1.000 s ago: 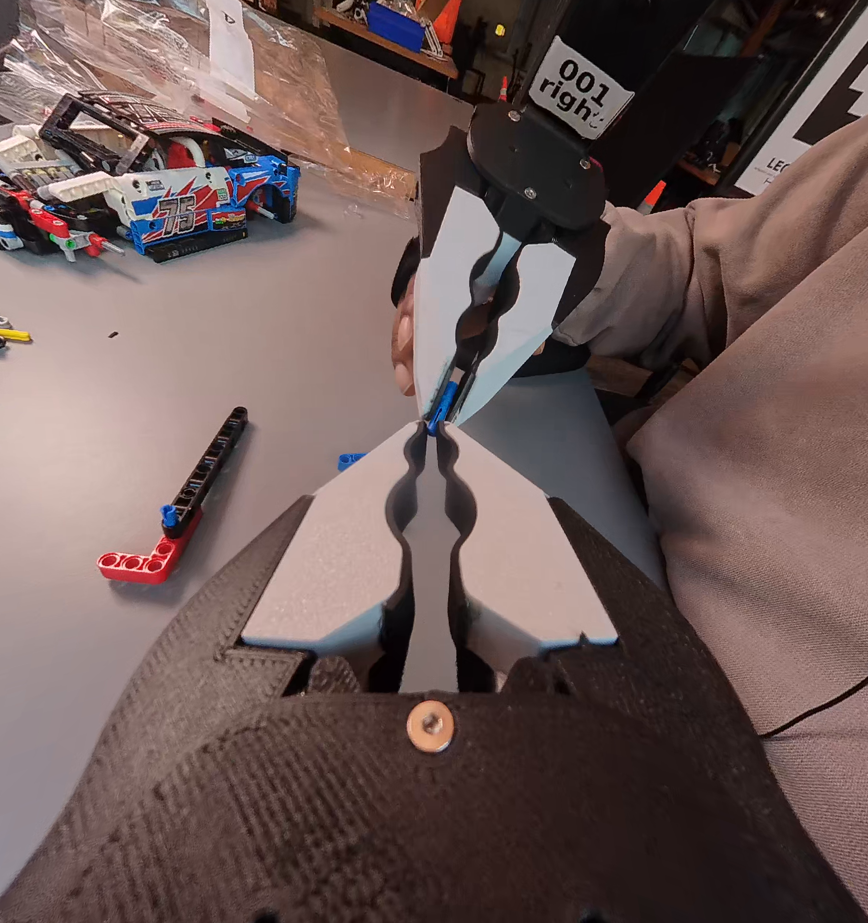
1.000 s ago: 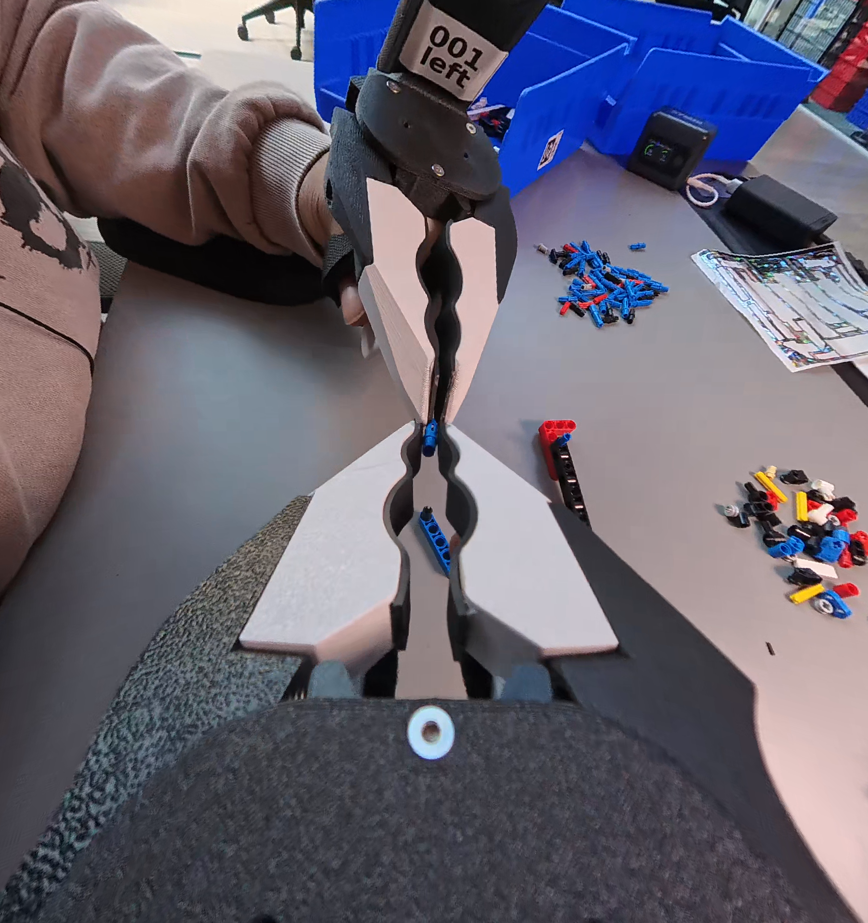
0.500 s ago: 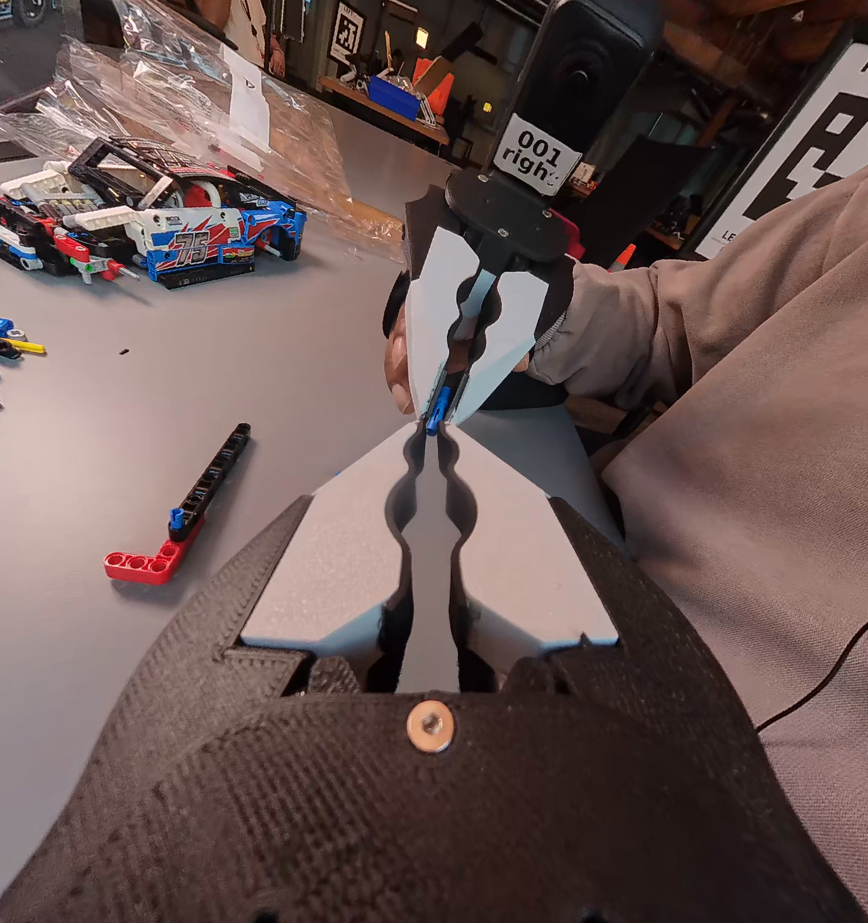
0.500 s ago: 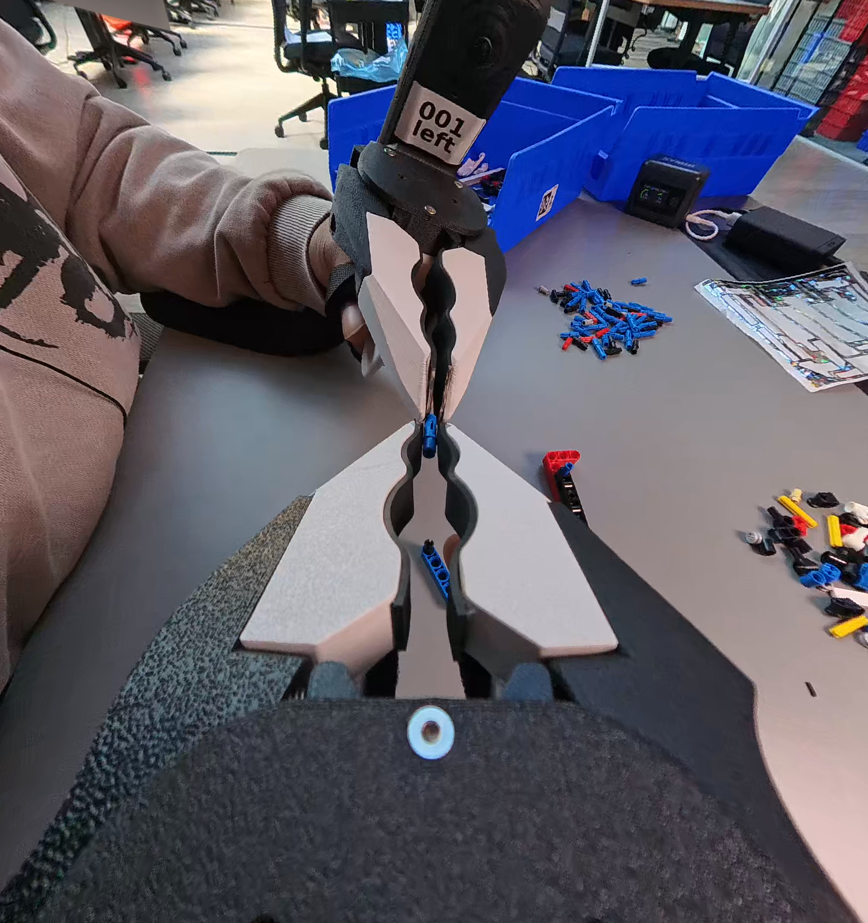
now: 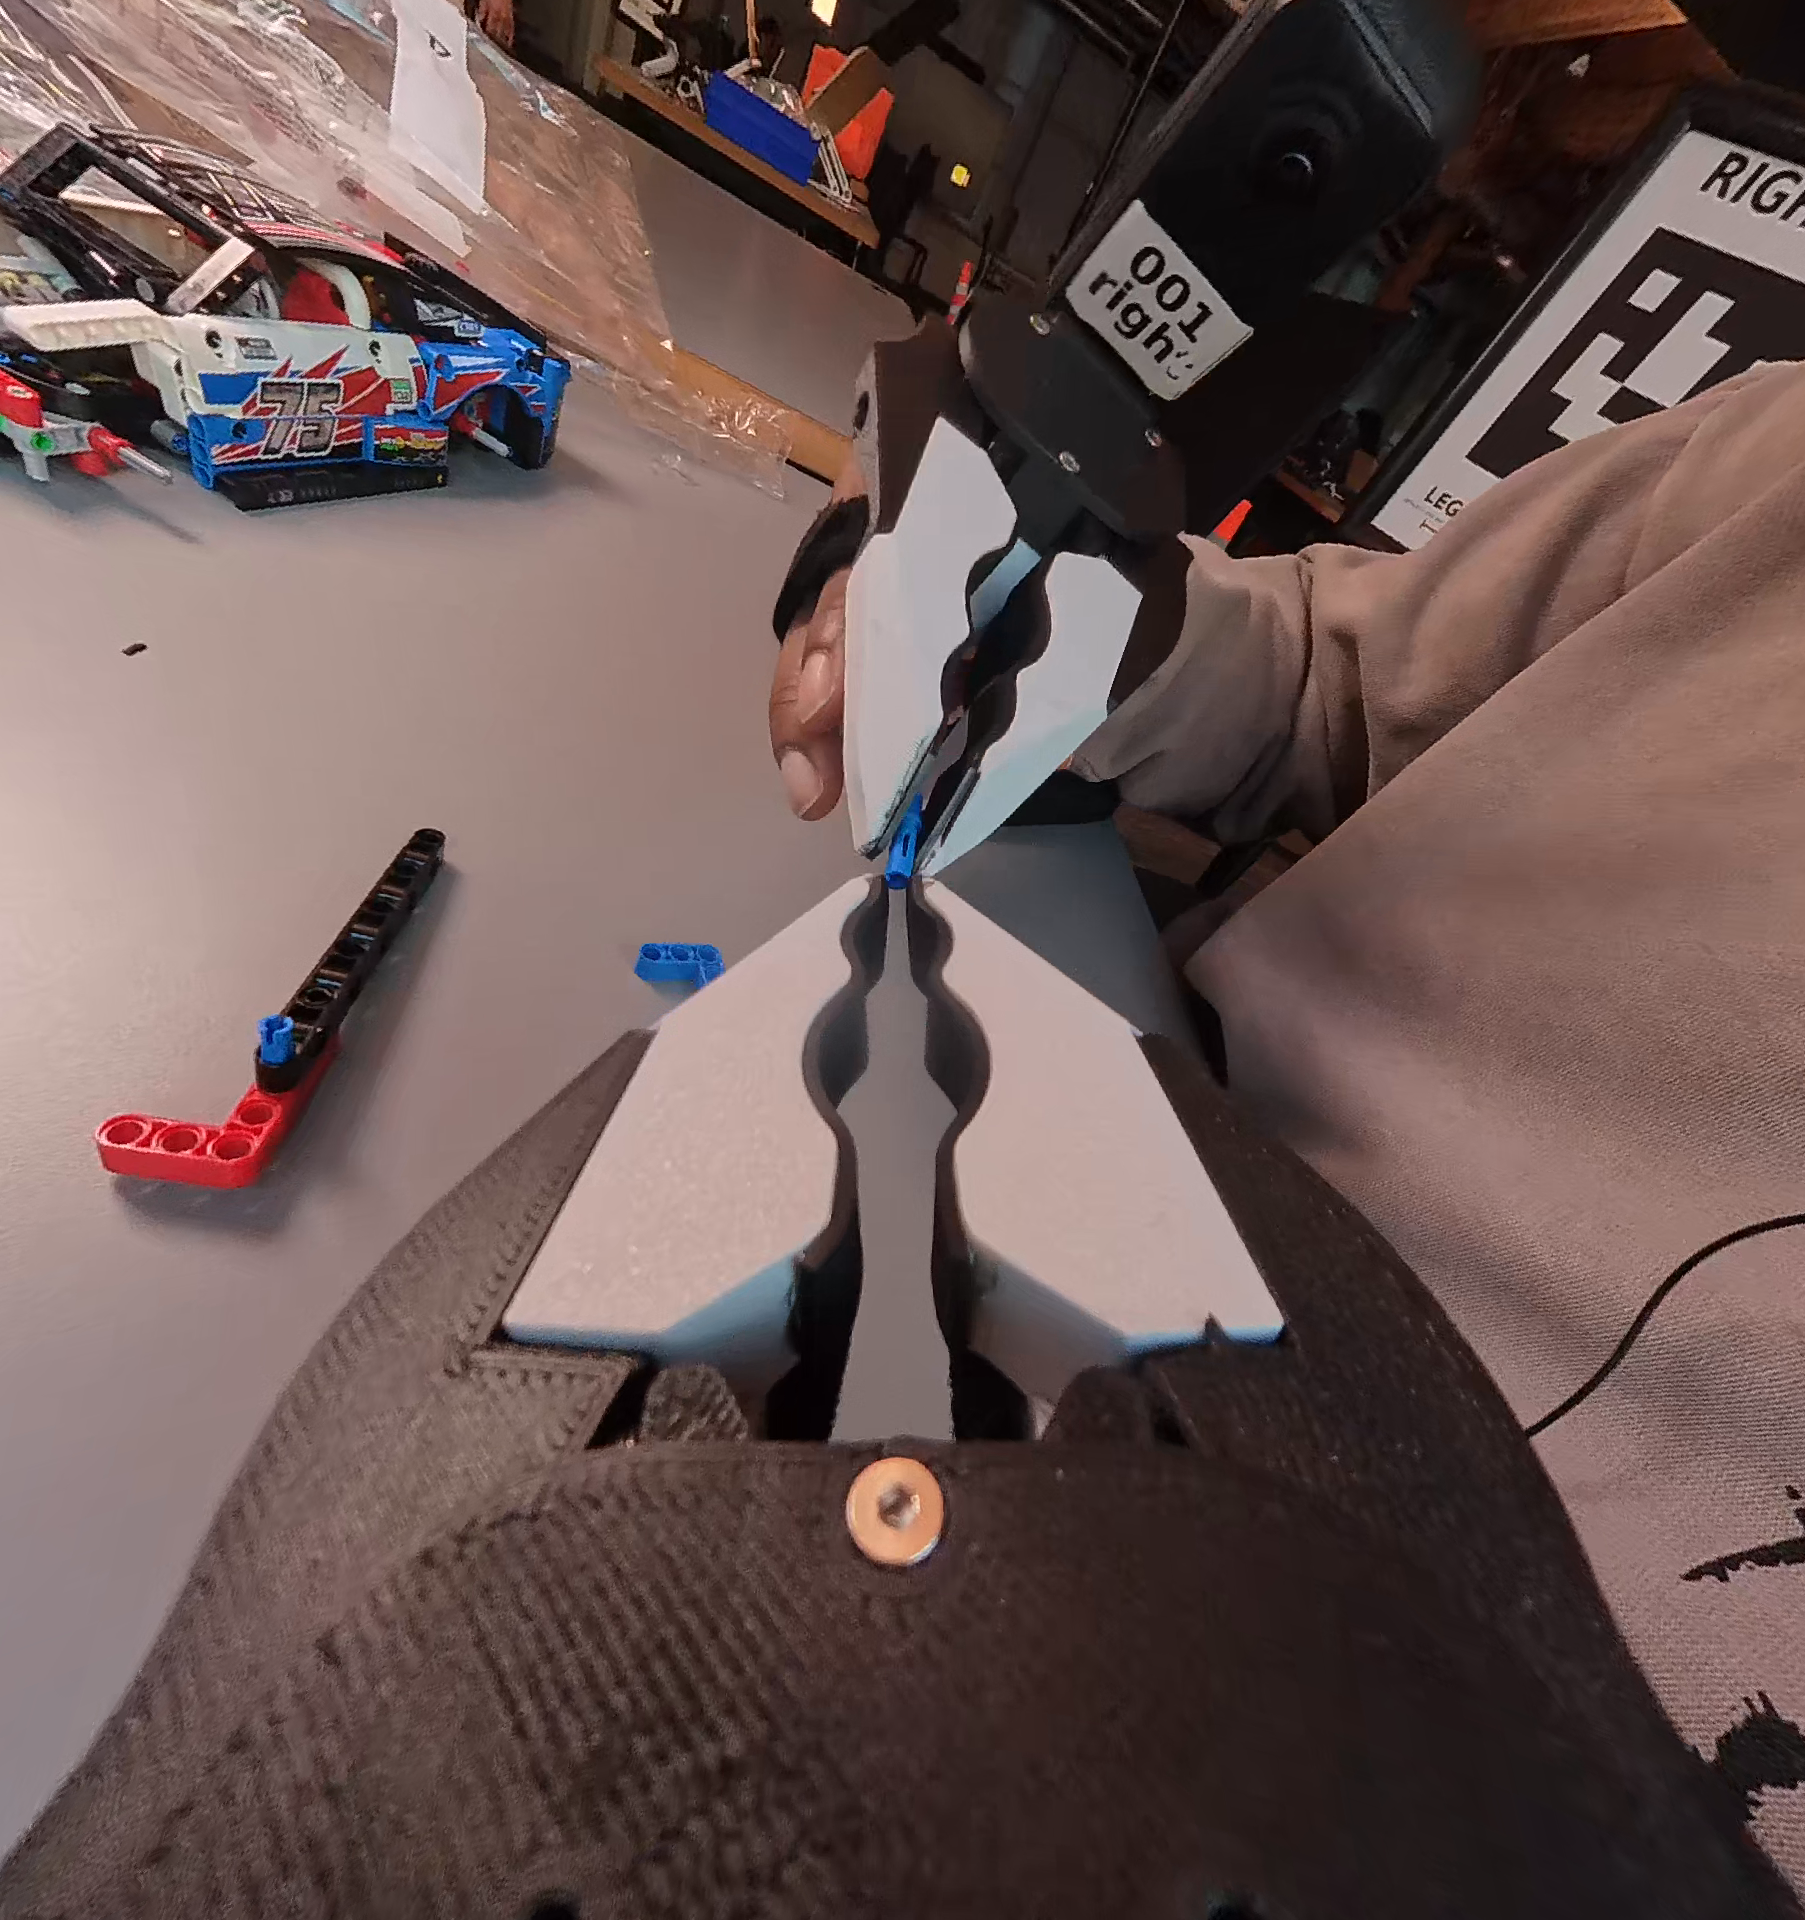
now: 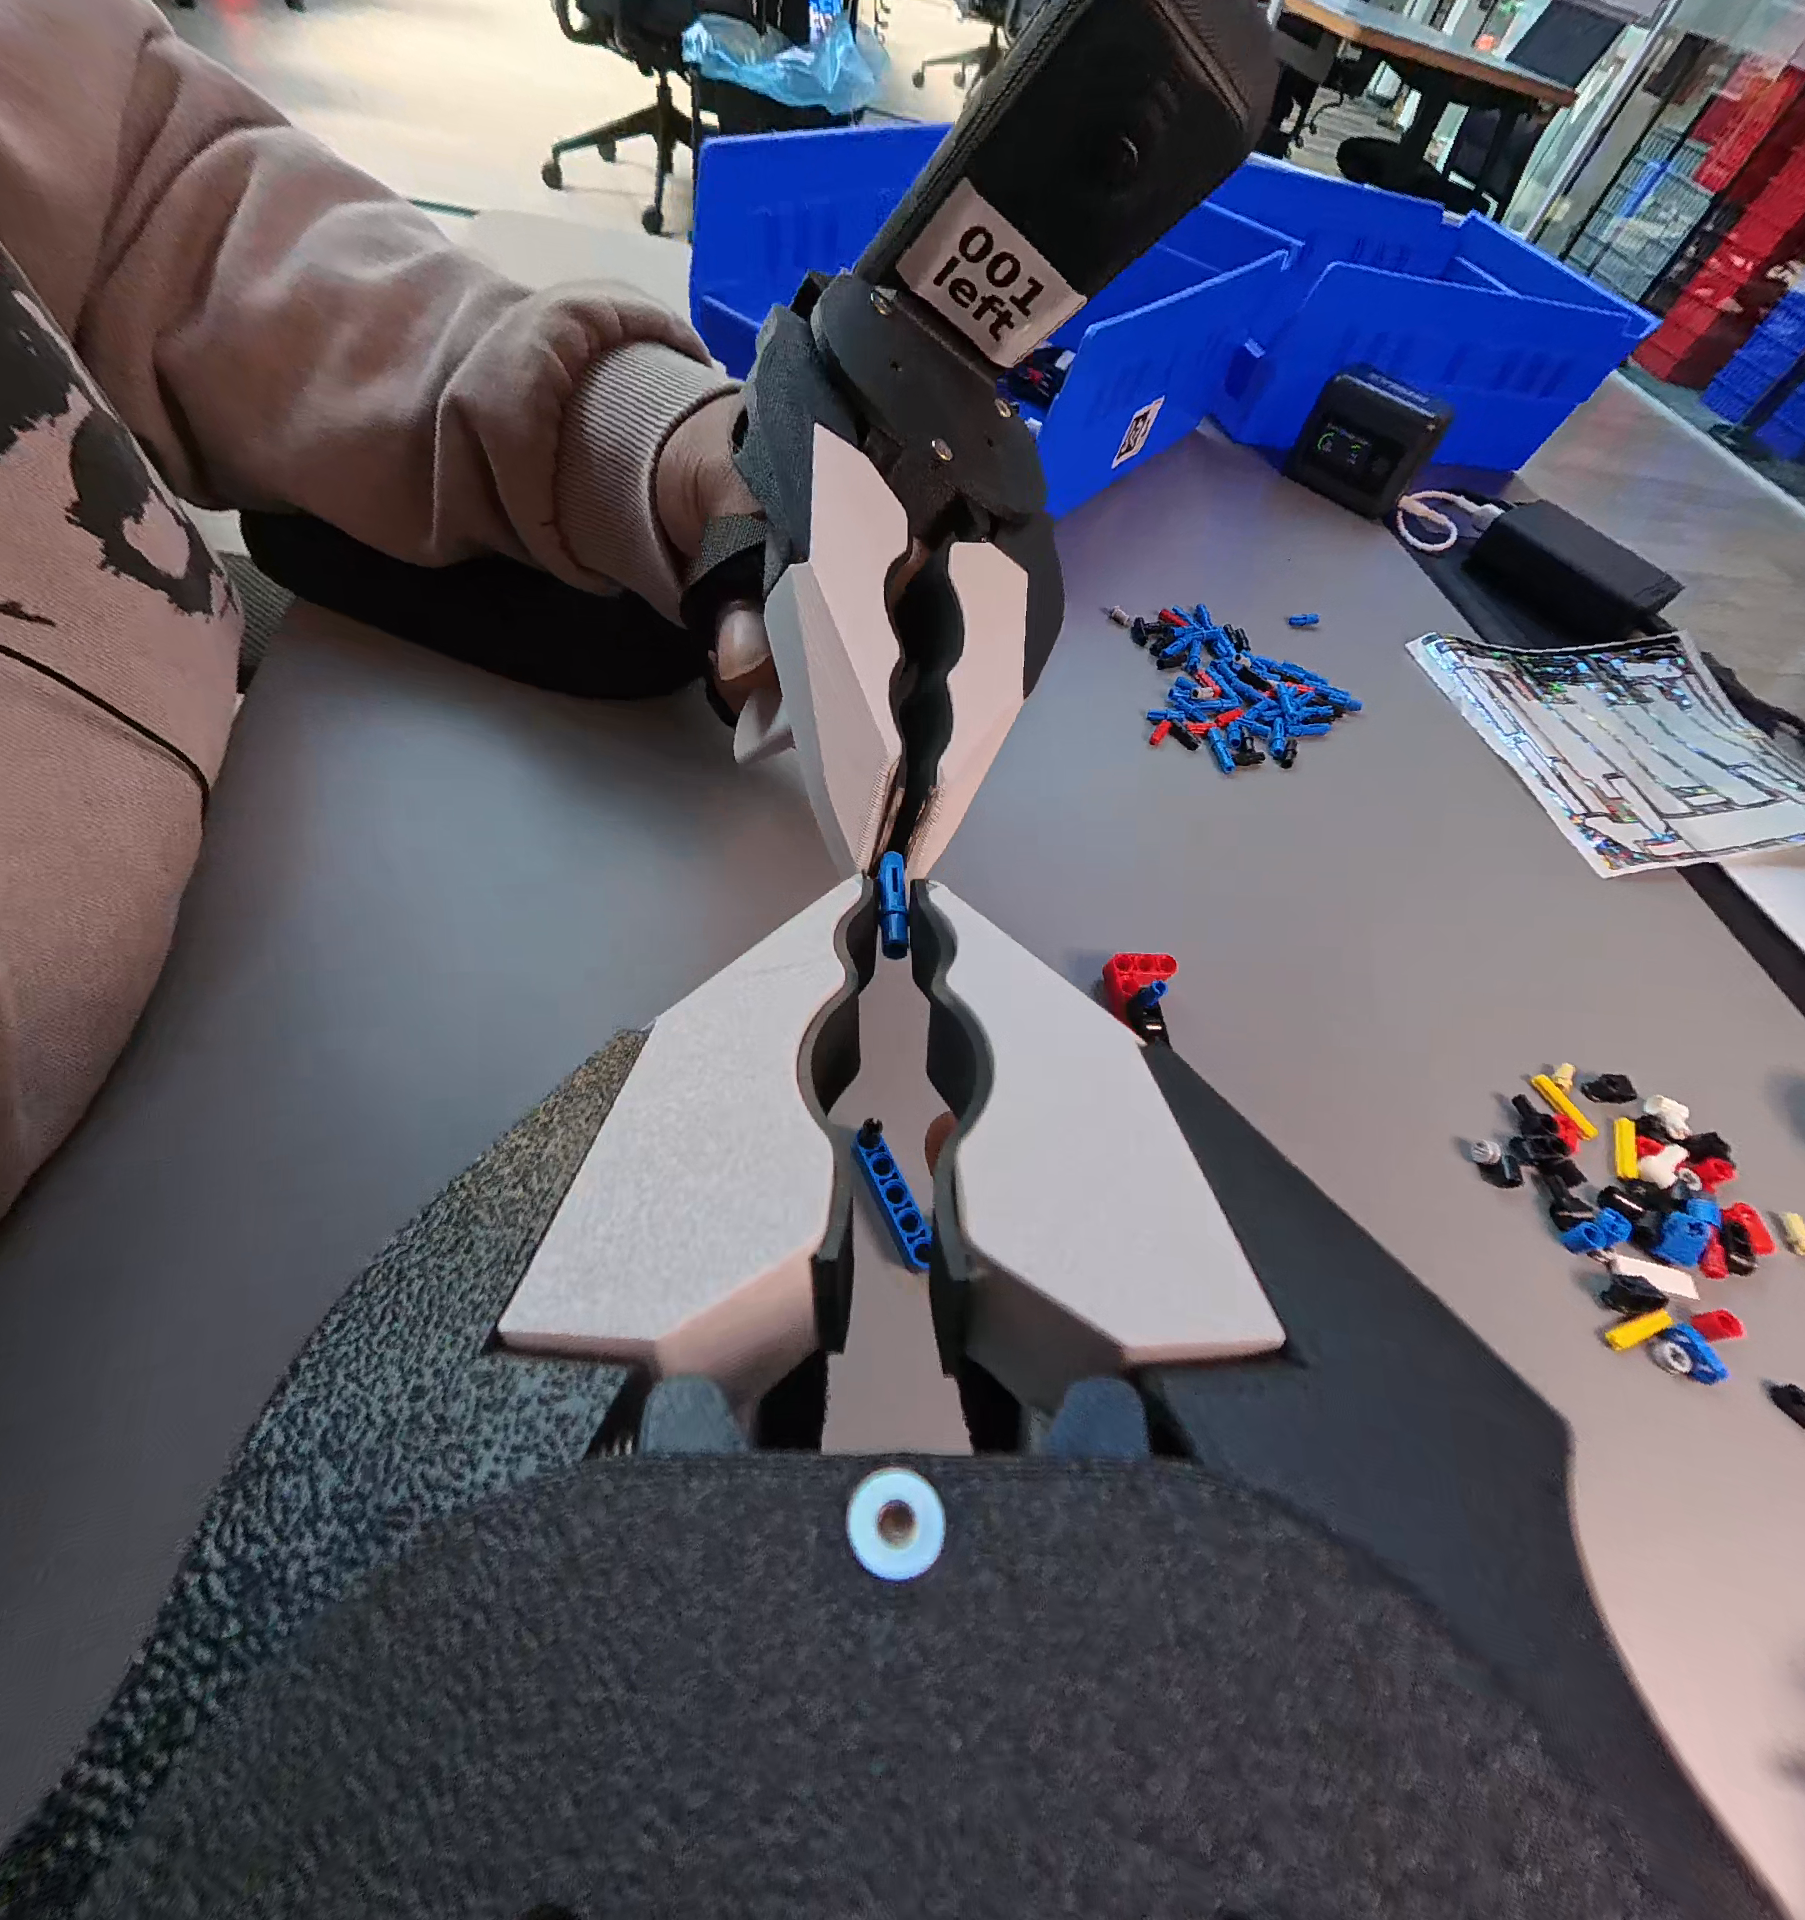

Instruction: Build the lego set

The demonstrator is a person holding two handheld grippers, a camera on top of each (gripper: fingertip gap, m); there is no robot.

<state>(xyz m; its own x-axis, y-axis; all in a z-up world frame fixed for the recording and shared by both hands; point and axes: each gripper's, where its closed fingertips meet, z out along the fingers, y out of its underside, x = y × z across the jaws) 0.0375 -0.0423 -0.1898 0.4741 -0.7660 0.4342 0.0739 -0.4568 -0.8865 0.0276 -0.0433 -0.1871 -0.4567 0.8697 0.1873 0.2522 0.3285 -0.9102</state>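
My left gripper (image 5: pixel 894 883) and my right gripper (image 6: pixel 890 891) meet tip to tip above the grey table (image 5: pixel 462 727). A small blue pin (image 6: pixel 890 914) is pinched between them, and both are shut on it, one at each end. The pin also shows in the left wrist view (image 5: pixel 904 837), where it sticks out of the right gripper's tips (image 5: pixel 908 847). A short blue beam (image 5: pixel 680 961) lies on the table below, and shows through my right finger gap (image 6: pixel 893 1195). A black beam (image 5: pixel 358 956) joined to a red L-piece (image 5: pixel 186 1138) lies to the left.
A partly built racing car (image 5: pixel 306 384) and clear plastic bags (image 5: pixel 524 156) lie at the far left. A pile of blue pins (image 6: pixel 1241 696), a printed sheet (image 6: pixel 1625 748), mixed loose parts (image 6: pixel 1646 1195) and blue bins (image 6: pixel 1397 291) lie on the other side. The person's sleeves are close by. Less than 4 cm separates the two grippers' tips. From either gripper's tips it is about 12 cm to the red L-piece (image 5: pixel 186 1138). The right camera catches it too, in the right wrist view (image 6: pixel 1143 966).
Both grippers stay tip to tip on the blue pin. They have shifted and tilted a little, so the blue beam on the table shows more fully.
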